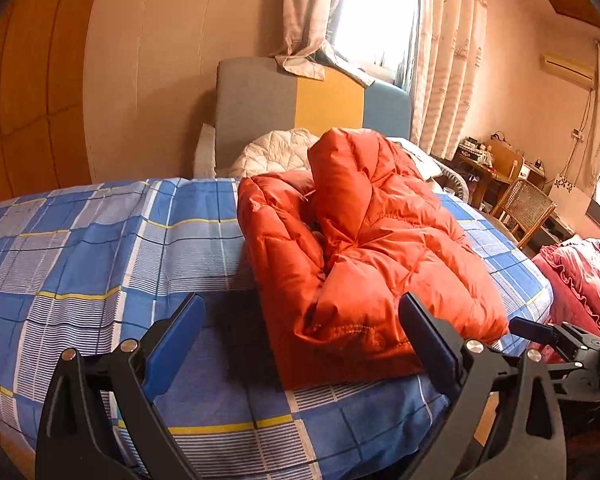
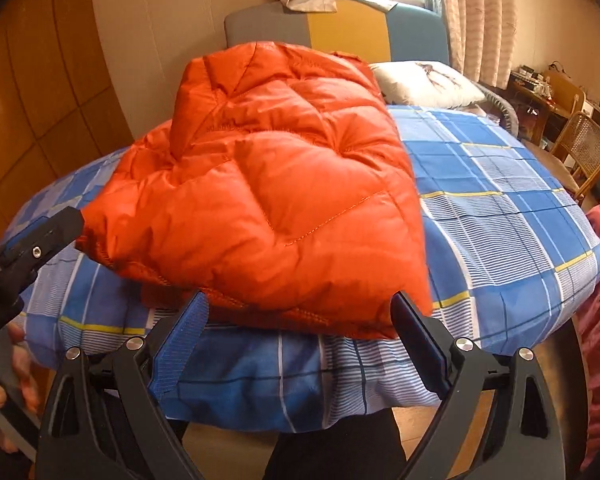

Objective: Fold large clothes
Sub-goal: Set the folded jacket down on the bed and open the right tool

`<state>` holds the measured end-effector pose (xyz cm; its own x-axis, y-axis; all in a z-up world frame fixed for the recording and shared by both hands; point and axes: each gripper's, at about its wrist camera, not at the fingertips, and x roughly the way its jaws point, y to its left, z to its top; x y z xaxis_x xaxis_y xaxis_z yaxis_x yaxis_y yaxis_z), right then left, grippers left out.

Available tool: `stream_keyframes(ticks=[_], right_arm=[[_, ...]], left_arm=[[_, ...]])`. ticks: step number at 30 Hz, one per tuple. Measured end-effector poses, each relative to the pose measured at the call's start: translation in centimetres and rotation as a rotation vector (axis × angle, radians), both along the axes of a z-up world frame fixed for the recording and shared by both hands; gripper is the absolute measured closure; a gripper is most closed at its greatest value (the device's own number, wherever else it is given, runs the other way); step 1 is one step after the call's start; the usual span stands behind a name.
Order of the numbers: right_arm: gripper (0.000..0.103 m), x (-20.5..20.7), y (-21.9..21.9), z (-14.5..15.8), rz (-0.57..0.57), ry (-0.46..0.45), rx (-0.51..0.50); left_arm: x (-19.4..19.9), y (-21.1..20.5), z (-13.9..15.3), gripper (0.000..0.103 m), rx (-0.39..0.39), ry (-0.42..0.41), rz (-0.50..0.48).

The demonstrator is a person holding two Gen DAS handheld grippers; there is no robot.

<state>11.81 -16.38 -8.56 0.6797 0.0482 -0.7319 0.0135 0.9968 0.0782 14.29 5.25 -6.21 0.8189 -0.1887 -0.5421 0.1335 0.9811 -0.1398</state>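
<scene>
Left wrist view: the left hand-held gripper (image 1: 300,344) gapes wide, holding nothing; the orange jacket (image 1: 364,248) lies on the bed (image 1: 80,248) just ahead, toward its right finger. Puffy and slick, its humped fold may spring open.

Right wrist view: the right hand-held gripper (image 2: 300,344) is equally wide and empty, the jacket's (image 2: 268,200) hem directly ahead; a shallow pinch might catch only the top layer.

left gripper (image 1: 300,332): jaws wide apart, empty | right gripper (image 2: 300,328): jaws wide apart, empty

One orange jacket (image 2: 268,184), one pillow (image 2: 424,84), one chair (image 2: 588,148).
</scene>
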Motion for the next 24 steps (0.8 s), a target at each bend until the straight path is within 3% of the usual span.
stream_keyframes(ticks=[8,17,24], right_arm=[[0.006,-3.0,-0.2,1.6,-0.074,-0.049,0.008],[0.003,-4.9,0.6,3.4,-0.154,-0.134,-0.111],[0.003,-4.3,-0.1,2.9,-0.188,-0.104,-0.131]], left_arm=[[-2.9,-0.2,0.8,0.003,0.029,-0.047,0.023],[-5.1,0.0,0.9,0.002,0.008,-0.053,0.057],[-5.1,0.0,0.1,0.002,0.008,-0.035,0.042]])
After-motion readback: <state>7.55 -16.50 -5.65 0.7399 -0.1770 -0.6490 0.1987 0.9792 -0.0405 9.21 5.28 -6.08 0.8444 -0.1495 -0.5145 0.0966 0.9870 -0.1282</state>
